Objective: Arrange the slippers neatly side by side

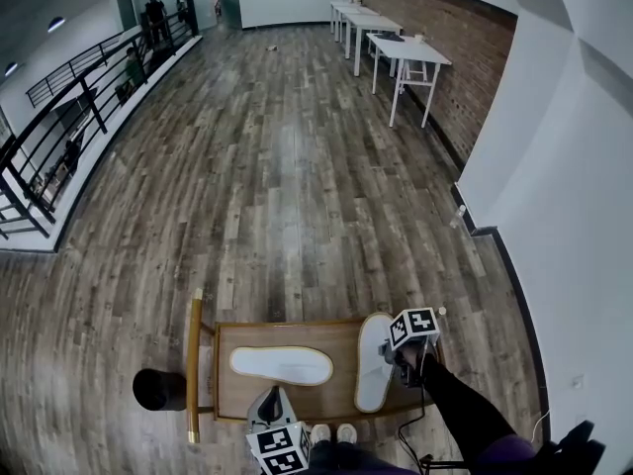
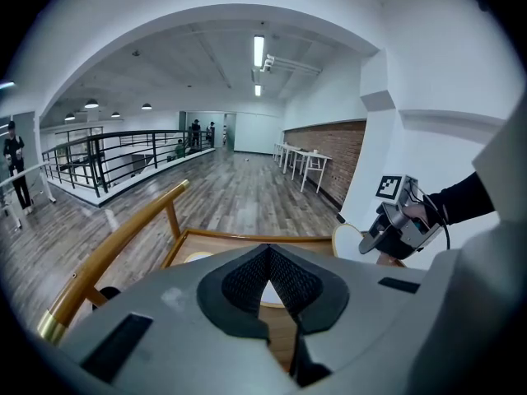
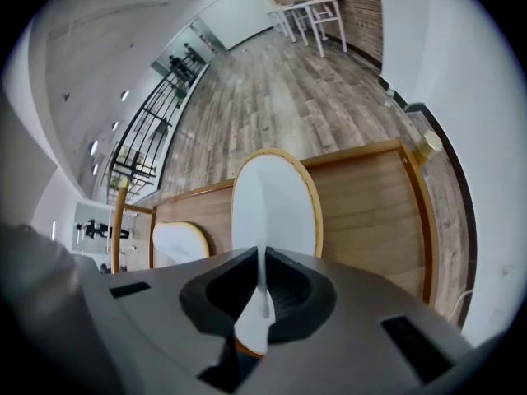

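Right slipper (image 1: 371, 374) pinched by right gripper (image 1: 394, 364) on wooden tray (image 1: 297, 327); left gripper (image 1: 274, 405) clenched, empty.
Only the thin near edge is clamped. Other slipper (image 1: 282, 365) lies crosswise, well apart. The grip should be held firm and the slipper kept flat, pivoted, then slid parallel beside the other, ends matched.

White slipper (image 1: 282, 365) lies crosswise; 2nd slipper (image 1: 374, 362) lengthwise at rt, apart.

No text (or numbers) can be read.
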A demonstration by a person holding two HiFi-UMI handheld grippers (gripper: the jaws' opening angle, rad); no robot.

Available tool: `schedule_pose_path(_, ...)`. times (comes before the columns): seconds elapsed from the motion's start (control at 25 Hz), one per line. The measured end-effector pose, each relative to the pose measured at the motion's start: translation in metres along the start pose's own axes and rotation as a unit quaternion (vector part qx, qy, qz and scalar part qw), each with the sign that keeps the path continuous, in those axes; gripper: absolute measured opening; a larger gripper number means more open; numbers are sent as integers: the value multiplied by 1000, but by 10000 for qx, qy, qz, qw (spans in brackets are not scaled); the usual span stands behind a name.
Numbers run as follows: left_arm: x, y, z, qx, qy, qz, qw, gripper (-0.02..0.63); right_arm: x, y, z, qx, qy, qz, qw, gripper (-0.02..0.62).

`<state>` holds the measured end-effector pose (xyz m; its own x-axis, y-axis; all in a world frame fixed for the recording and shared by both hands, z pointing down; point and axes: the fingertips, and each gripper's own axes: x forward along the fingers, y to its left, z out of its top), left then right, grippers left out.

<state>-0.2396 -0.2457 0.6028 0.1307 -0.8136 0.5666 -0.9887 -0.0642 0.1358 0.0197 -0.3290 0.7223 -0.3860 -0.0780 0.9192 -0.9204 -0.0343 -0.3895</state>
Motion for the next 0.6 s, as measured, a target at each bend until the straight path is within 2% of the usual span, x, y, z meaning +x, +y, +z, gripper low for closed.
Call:
schedule_pose_path(0.2, -5, 3, 2, -7, -15, 20, 10000, 0, 10, 32, 0, -688, 512, 78, 9963, 17)
schedule_pose_path(0.32, -8, 8, 2, -11, -41, 52, 10000, 0, 22, 35, -5, -908, 801, -97, 9926, 17)
schedule_pose_path(0.44, -9, 14, 2, -39, -34, 100, 9999, 0, 31, 33, -6, -927, 907, -209, 9913, 17)
schedule_pose_path(0.6, -9, 18, 1, -39, -5, 130, 9999, 0, 40, 30, -7, -868, 923, -152, 9918, 17)
